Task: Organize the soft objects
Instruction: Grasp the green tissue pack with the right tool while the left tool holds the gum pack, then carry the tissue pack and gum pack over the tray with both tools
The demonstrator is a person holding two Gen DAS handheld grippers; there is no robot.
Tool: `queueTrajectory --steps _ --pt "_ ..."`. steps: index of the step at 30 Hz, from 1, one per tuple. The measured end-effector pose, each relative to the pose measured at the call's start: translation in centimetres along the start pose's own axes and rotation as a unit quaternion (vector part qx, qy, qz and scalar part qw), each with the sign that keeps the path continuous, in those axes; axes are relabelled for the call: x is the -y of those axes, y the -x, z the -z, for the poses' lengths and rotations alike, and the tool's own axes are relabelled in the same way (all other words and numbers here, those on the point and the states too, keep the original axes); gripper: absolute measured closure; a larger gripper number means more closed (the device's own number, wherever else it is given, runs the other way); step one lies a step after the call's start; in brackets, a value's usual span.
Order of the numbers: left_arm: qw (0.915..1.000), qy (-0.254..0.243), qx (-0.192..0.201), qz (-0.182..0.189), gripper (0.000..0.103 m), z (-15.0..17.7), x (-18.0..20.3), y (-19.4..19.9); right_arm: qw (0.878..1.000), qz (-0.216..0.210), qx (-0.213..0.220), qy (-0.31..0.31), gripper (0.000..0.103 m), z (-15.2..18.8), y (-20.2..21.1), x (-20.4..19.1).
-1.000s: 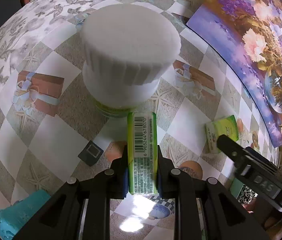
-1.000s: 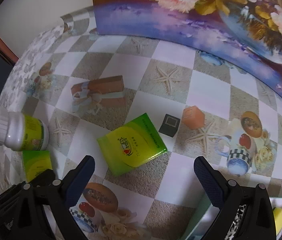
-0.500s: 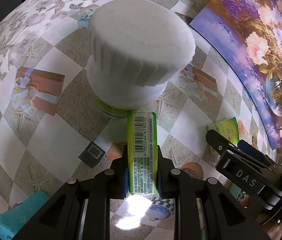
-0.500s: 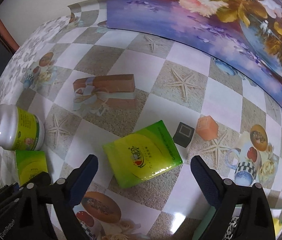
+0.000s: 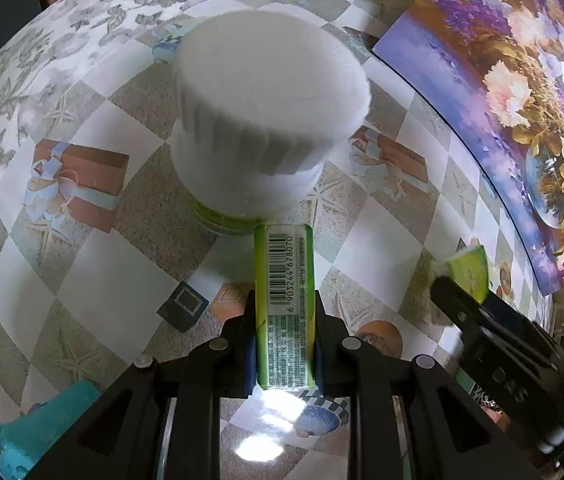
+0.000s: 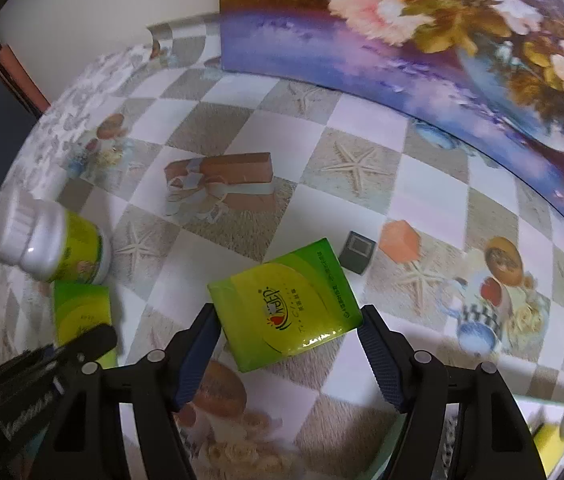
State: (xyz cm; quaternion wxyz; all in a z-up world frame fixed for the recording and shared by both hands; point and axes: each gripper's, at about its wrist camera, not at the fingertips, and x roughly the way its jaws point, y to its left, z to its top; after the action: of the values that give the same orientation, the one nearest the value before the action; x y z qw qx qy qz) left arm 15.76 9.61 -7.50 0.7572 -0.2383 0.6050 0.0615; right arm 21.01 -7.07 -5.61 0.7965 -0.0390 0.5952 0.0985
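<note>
A green tissue pack [image 5: 284,300] stands on edge, barcode side up, with my left gripper [image 5: 284,320] shut on it. It almost touches a white-capped bottle [image 5: 266,120] with a green label. A second green tissue pack [image 6: 286,312] lies flat on the tablecloth in the right wrist view. My right gripper [image 6: 286,312] points down over it with the jaws closing. The pack sits between the pads, its right corner at the right pad and a small gap at the left. The bottle [image 6: 50,244] and the left gripper's pack [image 6: 82,312] show at the left.
A large floral painting [image 6: 442,40] leans along the back of the table. The tablecloth [image 6: 362,128] has a chequered print of boxes, starfish and cups. A teal object [image 5: 34,420] lies at the lower left of the left wrist view. The table ends at the far left.
The right gripper's jaws have narrowed from wide apart to close around the flat green pack, which now sits nearer the pads. The left gripper and its pack have stayed put.
</note>
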Motion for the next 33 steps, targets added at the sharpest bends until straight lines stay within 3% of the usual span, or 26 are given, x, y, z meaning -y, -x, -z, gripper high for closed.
queueTrajectory --steps 10,19,33 --pt "0.9988 -0.034 0.035 0.004 0.081 1.1 1.1 4.1 0.998 0.0 0.05 -0.033 0.03 3.6 7.0 2.8" --pt "0.9936 -0.091 0.065 0.016 0.081 4.9 3.6 8.0 0.993 0.012 0.088 -0.077 0.03 8.4 12.5 5.1" --pt "0.9775 -0.19 0.08 0.044 0.081 12.1 8.8 10.7 0.966 0.035 0.155 -0.202 0.03 16.8 18.0 8.5"
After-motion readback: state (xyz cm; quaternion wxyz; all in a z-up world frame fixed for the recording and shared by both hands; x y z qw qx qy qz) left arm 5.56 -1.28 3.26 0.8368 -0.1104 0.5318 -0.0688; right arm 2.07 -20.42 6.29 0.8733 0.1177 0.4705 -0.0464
